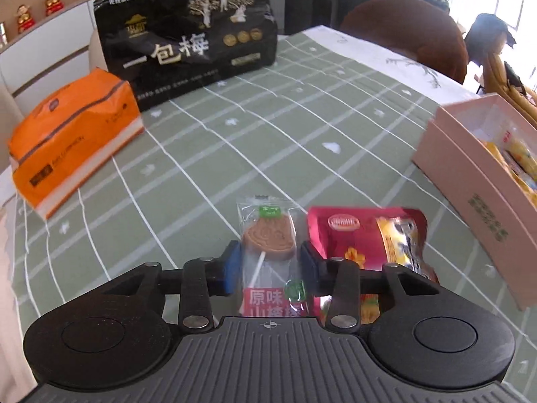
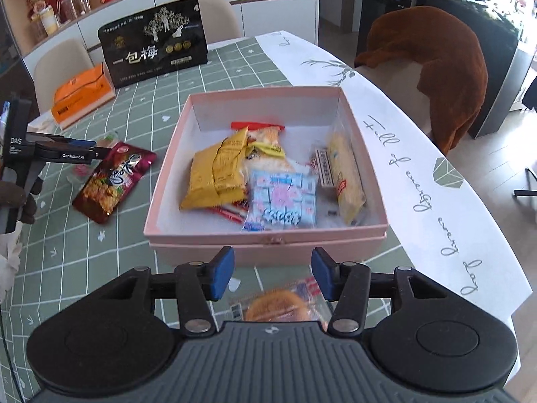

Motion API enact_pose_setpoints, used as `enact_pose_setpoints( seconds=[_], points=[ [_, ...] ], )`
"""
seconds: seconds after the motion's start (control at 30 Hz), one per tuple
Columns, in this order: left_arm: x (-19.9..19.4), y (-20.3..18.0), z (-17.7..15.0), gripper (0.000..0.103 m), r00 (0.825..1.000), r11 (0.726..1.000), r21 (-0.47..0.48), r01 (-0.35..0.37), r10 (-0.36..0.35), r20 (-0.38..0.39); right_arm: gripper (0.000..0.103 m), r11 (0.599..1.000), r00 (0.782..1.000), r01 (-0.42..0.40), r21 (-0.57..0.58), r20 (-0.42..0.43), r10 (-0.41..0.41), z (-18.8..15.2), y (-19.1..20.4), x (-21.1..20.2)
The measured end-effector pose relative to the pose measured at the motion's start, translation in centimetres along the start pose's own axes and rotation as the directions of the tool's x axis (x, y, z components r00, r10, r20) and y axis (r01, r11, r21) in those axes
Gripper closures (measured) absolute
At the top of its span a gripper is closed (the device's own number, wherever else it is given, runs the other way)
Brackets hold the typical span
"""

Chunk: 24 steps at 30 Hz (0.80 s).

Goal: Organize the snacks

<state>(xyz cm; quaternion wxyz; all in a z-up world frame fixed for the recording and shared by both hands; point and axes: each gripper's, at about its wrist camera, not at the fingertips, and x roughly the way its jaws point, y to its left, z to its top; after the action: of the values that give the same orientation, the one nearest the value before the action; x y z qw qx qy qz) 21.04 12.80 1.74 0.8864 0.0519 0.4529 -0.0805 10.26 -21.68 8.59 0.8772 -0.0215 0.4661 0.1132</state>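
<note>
My left gripper (image 1: 270, 262) is open, its blue pads on either side of a wrapped brown lollipop (image 1: 268, 235) lying on the green checked tablecloth (image 1: 235, 141). A dark red snack packet (image 1: 369, 238) lies just right of it, also seen in the right wrist view (image 2: 114, 181). The pink box (image 2: 265, 235) holds several snack packs, among them a yellow bag (image 2: 216, 174) and a blue-pink pack (image 2: 283, 198). My right gripper (image 2: 272, 273) is open just in front of the box, above a wrapped bun (image 2: 277, 307). The left gripper (image 2: 84, 149) shows at the left in that view.
A large black plum bag (image 1: 188, 33) stands at the back of the table with an orange tissue pack (image 1: 74, 134) beside it. A chair draped in brown cloth (image 2: 443, 63) stands beyond the table's white right edge (image 2: 436, 181). The box's side shows in the left wrist view (image 1: 476, 194).
</note>
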Motion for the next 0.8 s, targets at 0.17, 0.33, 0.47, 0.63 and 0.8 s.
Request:
enact_pose_setpoints(
  seconds=[0.17,0.33,0.47,0.63,0.8],
  points=[
    [-2.4,-4.2,-3.1,0.061,0.999,0.997,0.059,0.054,-0.054,0.003,0.052,1.000,1.000,-0.006,0.002,0.013,0.006,0.0,1.1,-0.8],
    [-5.8,-7.3,-7.5,0.062,0.994,0.994,0.003,0.108,-0.108,0.012,0.052,0.999,0.999,-0.047,0.001,-0.009,0.047,-1.2,2.5,-1.0],
    [-8.7,-8.4,-10.7,0.062,0.995,0.988,-0.116,0.103,-0.104,-0.003,0.052,0.995,0.995,-0.100,-0.030,-0.016,0.100,-2.7,5.2,-0.9],
    [-10.5,-8.0,-12.5,0.062,0.995,0.967,-0.242,0.081,-0.092,-0.032,0.052,0.989,0.994,-0.103,-0.104,0.022,0.105,-0.3,9.6,-0.1],
    [-10.9,-7.1,-13.0,0.063,0.995,0.947,-0.312,0.082,-0.097,-0.034,0.063,0.984,0.997,-0.051,-0.170,0.047,0.060,6.5,14.3,4.3]
  ],
)
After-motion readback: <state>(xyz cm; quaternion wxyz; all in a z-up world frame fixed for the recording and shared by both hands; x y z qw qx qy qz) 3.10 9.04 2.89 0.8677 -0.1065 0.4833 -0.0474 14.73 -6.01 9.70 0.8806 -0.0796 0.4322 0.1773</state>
